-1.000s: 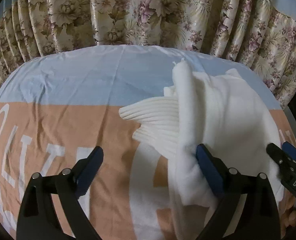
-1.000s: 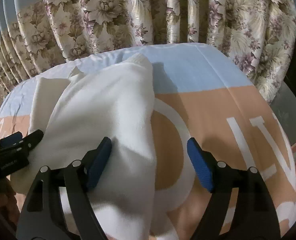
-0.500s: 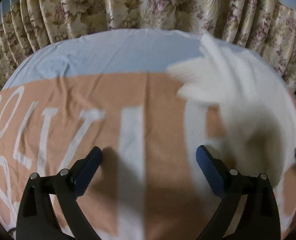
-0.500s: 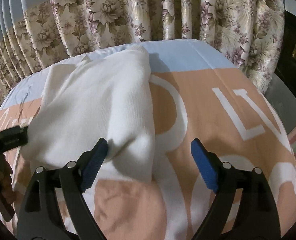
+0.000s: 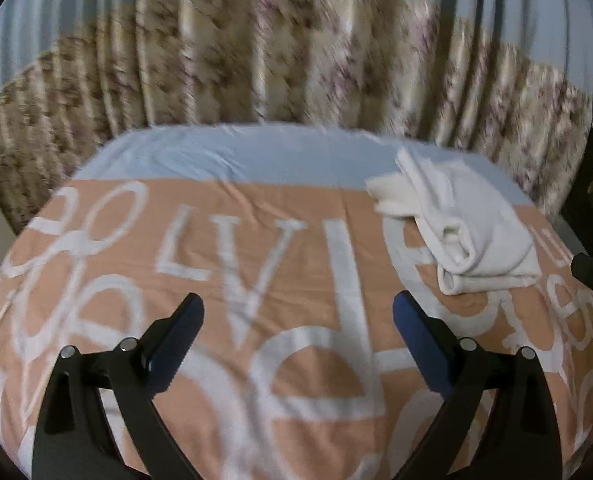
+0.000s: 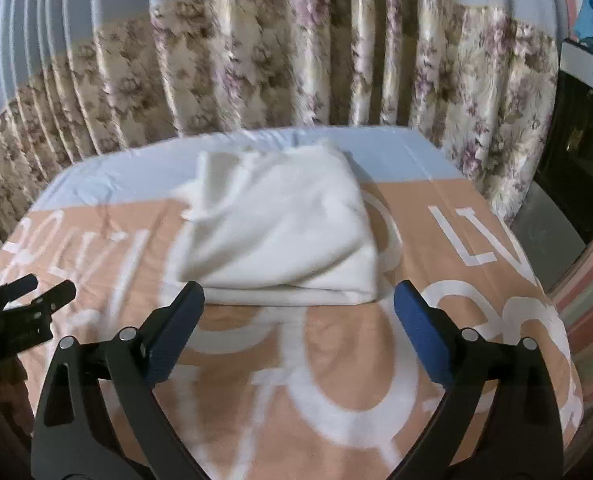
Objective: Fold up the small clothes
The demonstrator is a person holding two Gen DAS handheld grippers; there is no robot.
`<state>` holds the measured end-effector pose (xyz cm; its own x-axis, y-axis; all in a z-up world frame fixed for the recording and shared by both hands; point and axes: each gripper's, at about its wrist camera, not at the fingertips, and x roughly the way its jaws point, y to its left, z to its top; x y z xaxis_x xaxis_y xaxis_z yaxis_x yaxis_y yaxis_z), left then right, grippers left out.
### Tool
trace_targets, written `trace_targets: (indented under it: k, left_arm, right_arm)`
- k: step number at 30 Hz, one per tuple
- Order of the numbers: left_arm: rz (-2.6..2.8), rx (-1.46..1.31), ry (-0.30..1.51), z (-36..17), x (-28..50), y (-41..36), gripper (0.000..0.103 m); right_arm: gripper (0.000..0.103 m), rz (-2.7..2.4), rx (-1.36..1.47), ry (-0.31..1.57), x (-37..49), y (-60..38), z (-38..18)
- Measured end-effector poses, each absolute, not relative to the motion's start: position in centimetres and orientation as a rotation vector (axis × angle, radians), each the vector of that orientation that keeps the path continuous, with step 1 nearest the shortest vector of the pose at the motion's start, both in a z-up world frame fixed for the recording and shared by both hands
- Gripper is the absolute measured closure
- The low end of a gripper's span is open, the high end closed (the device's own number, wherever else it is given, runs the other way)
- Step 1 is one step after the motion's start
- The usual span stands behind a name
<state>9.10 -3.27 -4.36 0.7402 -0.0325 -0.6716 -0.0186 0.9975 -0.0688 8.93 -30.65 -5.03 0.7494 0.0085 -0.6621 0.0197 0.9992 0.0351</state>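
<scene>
- The white garment [image 6: 284,224] lies folded into a compact bundle on the bed cover [image 6: 316,360], toward the far end of the bed, partly on the orange lettered area and partly on the pale blue band.
- In the left wrist view the same garment [image 5: 468,228] sits to the right of centre; its near end shows a rolled double fold, and a ribbed edge sticks out on its far left side.
- Left gripper [image 5: 298,320]: jaws spread wide, nothing between them. It hangs above the orange cover with white lettering, well apart from the garment.
- Right gripper [image 6: 298,318]: jaws spread wide, nothing between them. Its blue pads [image 6: 420,332] frame the near edge of the garment; whether they touch it cannot be told.
- The left gripper also shows at the left edge of the right wrist view, its jaws parted, clear of the garment.
- A dark tip of the right gripper shows at the right edge of the left wrist view, just beside the garment's near corner.
- Flowered curtains [image 6: 296,64] hang behind the bed; they are blurred in both views.
- A dark cabinet [image 6: 580,160] stands to the right of the bed.
</scene>
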Motion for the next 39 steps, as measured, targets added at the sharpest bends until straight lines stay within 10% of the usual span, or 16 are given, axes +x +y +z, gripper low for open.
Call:
trace_targets:
  k: [39]
  left_arm:
    - [0.070, -0.094, 0.631, 0.4, 2.4, 0.7, 0.004]
  right_arm:
    - [0.003, 0.037, 0.017, 0.594, 2.1, -24.8, -0.1]
